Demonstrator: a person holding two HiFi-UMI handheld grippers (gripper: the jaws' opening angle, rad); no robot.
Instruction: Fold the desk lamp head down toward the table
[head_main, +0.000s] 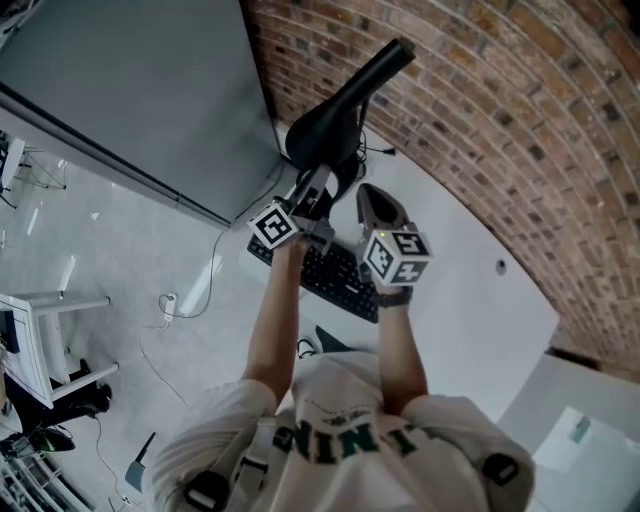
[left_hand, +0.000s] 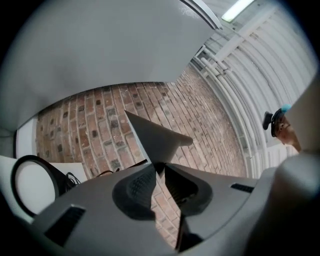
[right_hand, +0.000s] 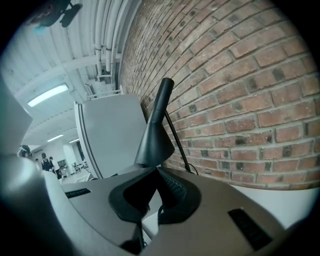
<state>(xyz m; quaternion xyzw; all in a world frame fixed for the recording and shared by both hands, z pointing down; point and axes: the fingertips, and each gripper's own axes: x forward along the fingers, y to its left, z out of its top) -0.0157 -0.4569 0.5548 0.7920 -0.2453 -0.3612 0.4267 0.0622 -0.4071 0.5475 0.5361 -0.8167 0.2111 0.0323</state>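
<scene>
One black lamp head (head_main: 345, 100) — upturned beside brick wall (head_main: 480, 120)

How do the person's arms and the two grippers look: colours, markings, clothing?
The left gripper and right gripper are grey plastic with dark ribbed pads inside the jaws. The left cube and right cube are white with black square markers. A white short-sleeved T-shirt with green letters leaves the forearms bare.
</scene>
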